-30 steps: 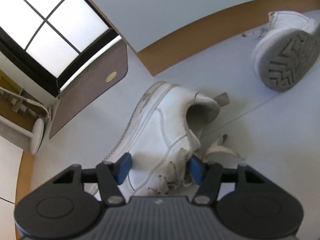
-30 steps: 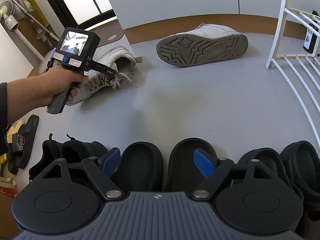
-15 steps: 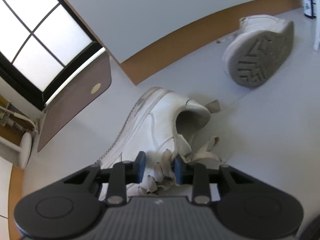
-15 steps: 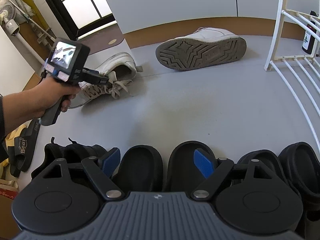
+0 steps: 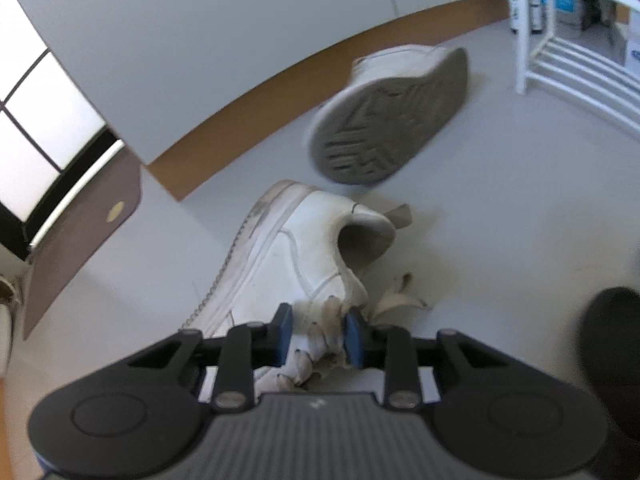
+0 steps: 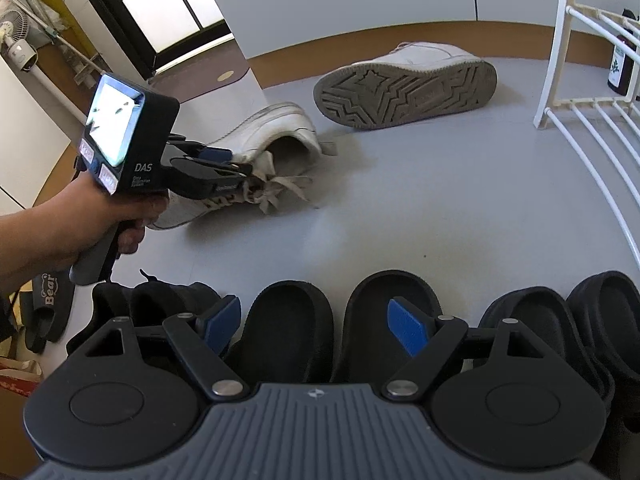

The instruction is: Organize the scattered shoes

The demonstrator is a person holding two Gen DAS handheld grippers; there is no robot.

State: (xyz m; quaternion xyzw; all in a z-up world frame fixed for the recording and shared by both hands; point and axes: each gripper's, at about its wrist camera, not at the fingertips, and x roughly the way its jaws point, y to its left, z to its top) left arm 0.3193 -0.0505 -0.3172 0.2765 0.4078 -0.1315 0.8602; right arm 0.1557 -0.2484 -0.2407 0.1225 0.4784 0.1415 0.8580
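1. Two white sneakers are seen on the grey floor (image 6: 420, 216): one white sneaker (image 5: 296, 256) lies nearer the window, and a second white sneaker (image 6: 404, 84) is tipped on its side beyond it, sole showing, close to the brown skirting.
2. The left tongs (image 5: 316, 332) are closed on the laced front of the nearer sneaker, blue pads pressed against both sides of the tongue and laces; in the right wrist view they are held by a person's hand (image 6: 120, 216).
3. The right tongs (image 6: 316, 330) are held wide apart with nothing between the pads, above a row of dark footwear.
4. Four black clogs (image 6: 292, 320) are counted side by side along the near edge of the floor, with a black shoe (image 6: 168, 300) to their left.
5. One dark slide sandal (image 6: 48, 308), printed "Bear", is visible at far left.
6. One white wire rack (image 6: 580, 120) stands at right.
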